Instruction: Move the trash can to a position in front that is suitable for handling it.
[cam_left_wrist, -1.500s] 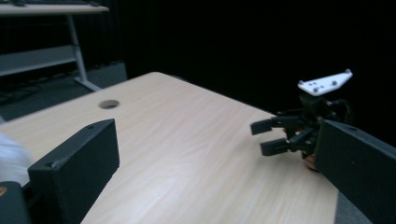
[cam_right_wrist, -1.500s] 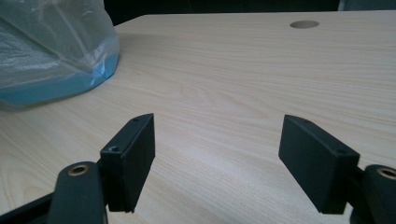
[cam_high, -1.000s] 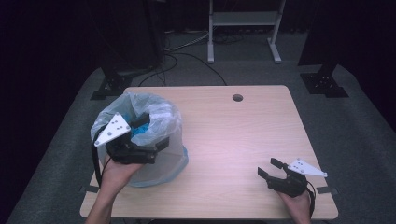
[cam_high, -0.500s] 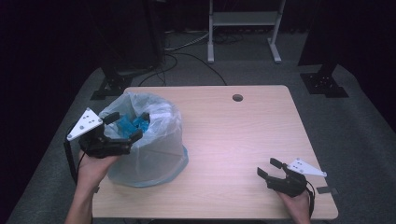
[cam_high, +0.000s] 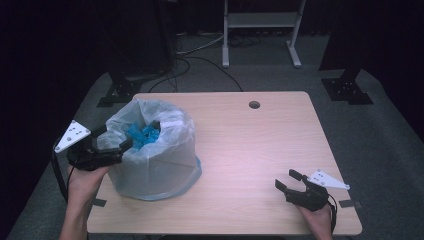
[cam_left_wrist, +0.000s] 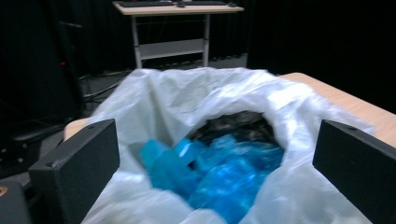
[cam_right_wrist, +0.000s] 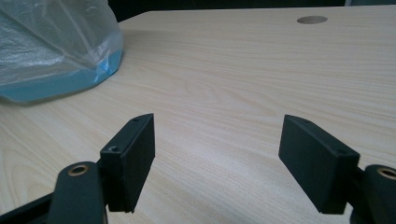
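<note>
Two claws open, left claw (cam_high: 116, 140) at bag (cam_high: 160, 155) rim, right claw (cam_high: 288, 181) well apart

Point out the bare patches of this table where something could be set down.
The widest bare stretch of the table runs between the bagged bin and the right gripper, back to the round hole. The right edge is bare too. It is crowded at the left, where the left gripper sits at the bag's rim.

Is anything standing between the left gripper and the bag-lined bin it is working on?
Nothing visible does. The left gripper sits with its jaws open at the near-left rim of the bag-lined bin, the white liner directly ahead of it. The right gripper rests apart on the table.
</note>
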